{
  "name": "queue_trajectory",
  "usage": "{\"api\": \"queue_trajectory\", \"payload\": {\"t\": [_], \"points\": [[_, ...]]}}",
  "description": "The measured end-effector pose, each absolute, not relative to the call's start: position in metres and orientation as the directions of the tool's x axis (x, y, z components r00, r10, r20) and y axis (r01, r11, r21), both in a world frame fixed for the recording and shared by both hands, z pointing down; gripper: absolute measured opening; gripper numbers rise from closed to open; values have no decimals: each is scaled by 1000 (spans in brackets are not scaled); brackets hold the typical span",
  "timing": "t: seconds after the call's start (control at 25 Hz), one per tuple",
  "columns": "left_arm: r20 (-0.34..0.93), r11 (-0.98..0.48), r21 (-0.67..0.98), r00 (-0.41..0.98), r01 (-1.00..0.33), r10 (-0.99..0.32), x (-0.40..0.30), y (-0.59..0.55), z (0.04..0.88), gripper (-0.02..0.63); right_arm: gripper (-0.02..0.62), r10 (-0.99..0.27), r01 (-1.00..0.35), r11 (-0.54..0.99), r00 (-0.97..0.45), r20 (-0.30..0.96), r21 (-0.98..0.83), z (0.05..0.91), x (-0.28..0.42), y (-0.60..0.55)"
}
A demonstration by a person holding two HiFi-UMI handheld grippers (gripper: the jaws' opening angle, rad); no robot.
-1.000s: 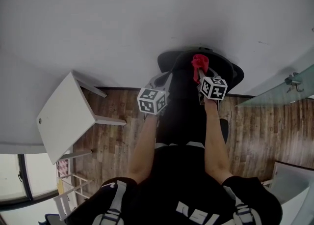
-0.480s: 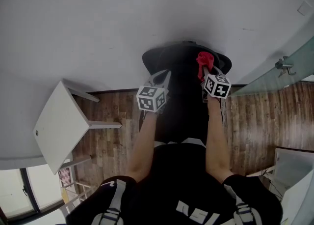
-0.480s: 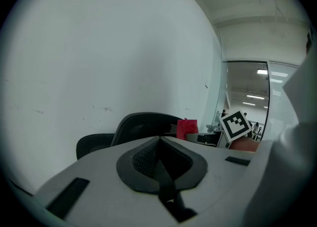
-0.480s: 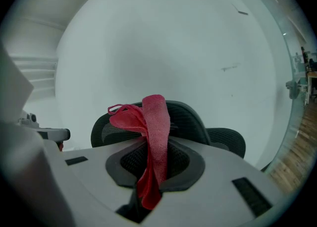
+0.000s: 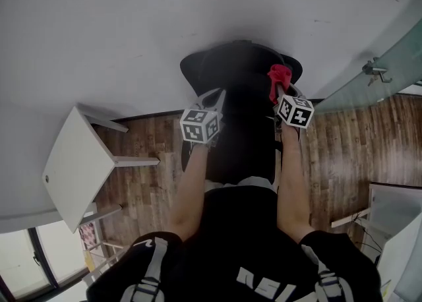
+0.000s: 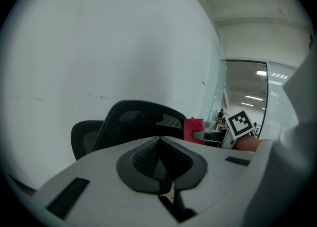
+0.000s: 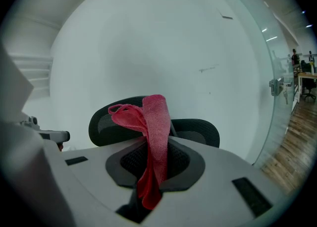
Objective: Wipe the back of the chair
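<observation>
Where right fingers (image 7: 130,161) meet, red cloth (image 7: 156,132) sits pinched.

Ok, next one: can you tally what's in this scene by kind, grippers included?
Chairs: 1, the black chair
Cloths: 1, the red cloth
Tables: 1, the white table
Grippers: 2, the left gripper with jaws together and empty, the right gripper with jaws shut on the red cloth
Total: 5

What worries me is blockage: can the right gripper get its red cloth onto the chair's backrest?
Probably yes: the right gripper, shut on the red cloth, faces the black mesh backrest with nothing visible between them.
</observation>
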State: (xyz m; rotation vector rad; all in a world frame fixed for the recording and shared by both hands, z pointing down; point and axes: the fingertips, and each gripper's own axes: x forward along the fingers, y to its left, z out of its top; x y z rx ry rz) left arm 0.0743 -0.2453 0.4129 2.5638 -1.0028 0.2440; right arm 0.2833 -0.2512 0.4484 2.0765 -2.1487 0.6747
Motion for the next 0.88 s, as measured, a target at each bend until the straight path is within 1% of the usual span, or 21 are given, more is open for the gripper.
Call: {"api": "queue_trajectory", "payload": {"t": [0.16, 0.36, 0.64, 0.88], "points": [[298, -649, 299, 715, -700, -633, 65, -230, 424, 23, 71, -927, -966, 25, -120, 357, -259, 456, 268, -237], [291, -610, 304, 681, -732, -672, 42, -210, 435, 23, 71, -902, -958, 100, -201, 383, -269, 476, 228, -228], [308, -560, 320, 643, -764, -701, -26, -224, 462, 23, 71, -847, -930, 255, -347, 403, -265, 509, 127, -241], [306, -590, 304, 663, -748, -683, -81, -249, 483, 23, 71, -822, -902, 326, -419, 386, -284, 533, 37, -270]]}}
